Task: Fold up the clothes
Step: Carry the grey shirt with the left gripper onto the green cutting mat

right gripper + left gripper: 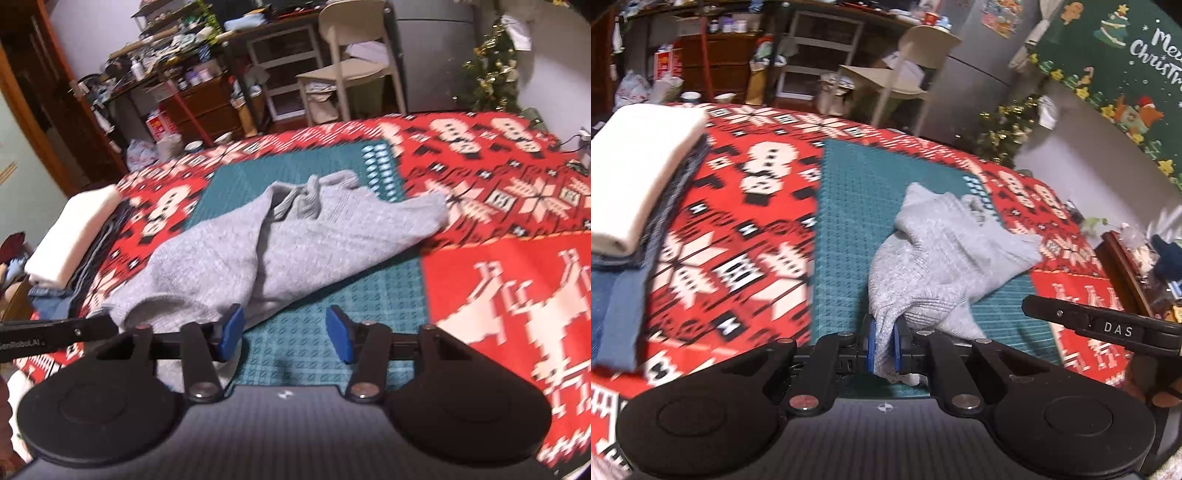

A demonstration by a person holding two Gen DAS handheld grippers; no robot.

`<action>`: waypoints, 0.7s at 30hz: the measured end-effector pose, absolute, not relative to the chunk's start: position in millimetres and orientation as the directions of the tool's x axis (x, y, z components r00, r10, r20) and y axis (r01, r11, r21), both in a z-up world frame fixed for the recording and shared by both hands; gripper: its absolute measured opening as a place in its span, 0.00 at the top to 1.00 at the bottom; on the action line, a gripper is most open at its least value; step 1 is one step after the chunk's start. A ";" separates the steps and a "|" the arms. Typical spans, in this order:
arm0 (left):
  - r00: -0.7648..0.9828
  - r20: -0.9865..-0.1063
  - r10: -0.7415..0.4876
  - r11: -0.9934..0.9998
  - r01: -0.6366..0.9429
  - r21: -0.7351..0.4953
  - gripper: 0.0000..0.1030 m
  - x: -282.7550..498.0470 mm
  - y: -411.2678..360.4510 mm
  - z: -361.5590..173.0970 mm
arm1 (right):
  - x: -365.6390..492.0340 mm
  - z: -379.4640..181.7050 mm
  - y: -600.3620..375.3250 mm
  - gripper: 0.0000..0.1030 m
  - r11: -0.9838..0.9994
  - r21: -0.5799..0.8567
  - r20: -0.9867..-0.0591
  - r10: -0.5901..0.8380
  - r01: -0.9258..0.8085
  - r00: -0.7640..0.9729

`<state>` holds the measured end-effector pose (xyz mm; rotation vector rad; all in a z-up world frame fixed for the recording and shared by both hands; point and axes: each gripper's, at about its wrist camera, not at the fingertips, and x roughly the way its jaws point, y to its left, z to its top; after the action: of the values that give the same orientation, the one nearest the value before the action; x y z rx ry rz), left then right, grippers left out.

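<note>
A grey knitted sweater [934,254] lies crumpled on the teal cutting mat [846,229] over the red patterned tablecloth [738,229]. My left gripper [885,345] is shut on a pinched edge of the sweater, which rises from the mat into its blue pads. In the right wrist view the sweater [280,240] is spread with its collar at the far side. My right gripper [286,332] stands open just in front of its near edge, over the mat [332,314], with nothing between its blue pads. Its left pad sits close to the fabric.
A stack of folded clothes, white on top [639,177] [74,236], sits at the table's left side. A chair [351,66], shelves and a small Christmas tree [487,74] stand beyond the far edge. The other gripper's black arm [1108,328] crosses at right.
</note>
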<state>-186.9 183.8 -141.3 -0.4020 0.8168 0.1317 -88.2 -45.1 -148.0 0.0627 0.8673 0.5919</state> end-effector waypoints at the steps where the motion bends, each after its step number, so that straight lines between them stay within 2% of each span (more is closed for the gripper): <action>1: 0.678 -0.734 -0.027 0.918 -0.274 -0.287 0.88 -189.1 185.9 -143.8 | -95.2 -150.0 -40.0 0.58 0.833 0.291 -0.701 0.521 -0.471 0.487; 5: 0.676 -0.737 0.006 0.920 -0.292 -0.261 0.86 -195.3 190.1 -142.7 | -100.9 -159.1 -37.6 0.61 0.826 0.319 -0.696 0.537 -0.464 0.477; 7: 0.685 -0.728 0.014 0.918 -0.297 -0.262 0.76 -200.0 191.2 -138.0 | -105.1 -158.3 -38.7 0.61 0.823 0.321 -0.693 0.541 -0.468 0.476; 9: 0.689 -0.724 0.015 0.914 -0.303 -0.269 0.72 -204.2 189.7 -131.2 | -105.9 -155.6 -41.6 0.60 0.827 0.310 -0.693 0.534 -0.469 0.484; 14: 0.696 -0.718 -0.013 0.929 -0.256 -0.266 0.69 -191.7 172.0 -120.3 | -97.8 -153.4 -58.5 0.60 0.842 0.300 -0.689 0.516 -0.448 0.509; 19: 0.703 -0.706 -0.083 0.955 -0.146 -0.258 0.67 -149.7 135.4 -121.9 | -91.0 -157.2 -76.3 0.59 0.849 0.321 -0.691 0.513 -0.420 0.510; 21: 0.701 -0.710 -0.072 0.964 -0.133 -0.229 0.67 -130.5 123.8 -126.4 | -89.3 -159.9 -79.6 0.57 0.851 0.328 -0.689 0.512 -0.409 0.513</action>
<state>-130.5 123.8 -126.4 -0.2729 0.7961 0.0347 -89.3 -79.6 -159.9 0.1292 0.8713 0.5558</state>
